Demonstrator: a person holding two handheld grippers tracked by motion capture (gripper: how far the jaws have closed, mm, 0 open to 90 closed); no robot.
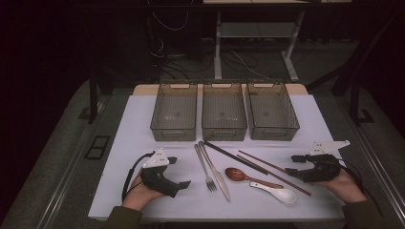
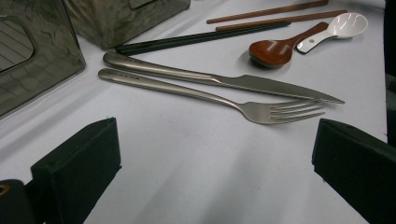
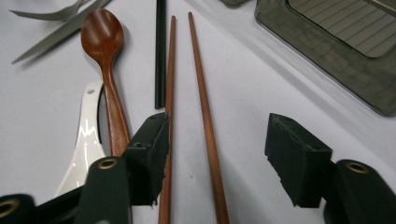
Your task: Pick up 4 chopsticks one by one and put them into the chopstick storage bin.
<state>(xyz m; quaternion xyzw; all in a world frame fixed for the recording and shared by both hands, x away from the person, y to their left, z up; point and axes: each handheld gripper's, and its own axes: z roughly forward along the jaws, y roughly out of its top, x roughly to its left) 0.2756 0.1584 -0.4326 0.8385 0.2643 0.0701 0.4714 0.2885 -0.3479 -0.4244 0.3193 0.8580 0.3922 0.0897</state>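
While the three smoked plastic bins [image 1: 174,112] at the far edge of the tabletop [image 1: 124,143] stand empty, all the cutlery lies loose in front of them, so by the look of it the sorting has not begun and every piece is left to move. At the left, the left gripper [image 1: 180,172] rests on the white surface with its fingers [image 2: 77,165] spread wide and nothing between them, facing the steel fork [image 2: 210,95] and table knife [image 2: 224,80]. Next come the black chopsticks [image 1: 234,156], the wooden spoon [image 1: 246,176] and the white ceramic spoon [image 1: 277,192]. At the right, the right gripper [image 3: 217,156] has its fingers [image 3: 149,158] half open astride the brown wooden chopsticks [image 3: 205,116], one stick running just beside the inner finger, the other free in the gap; no grip yet. Whether that finger touches the stick is hard to tell, and the chopsticks' near ends are cut off.
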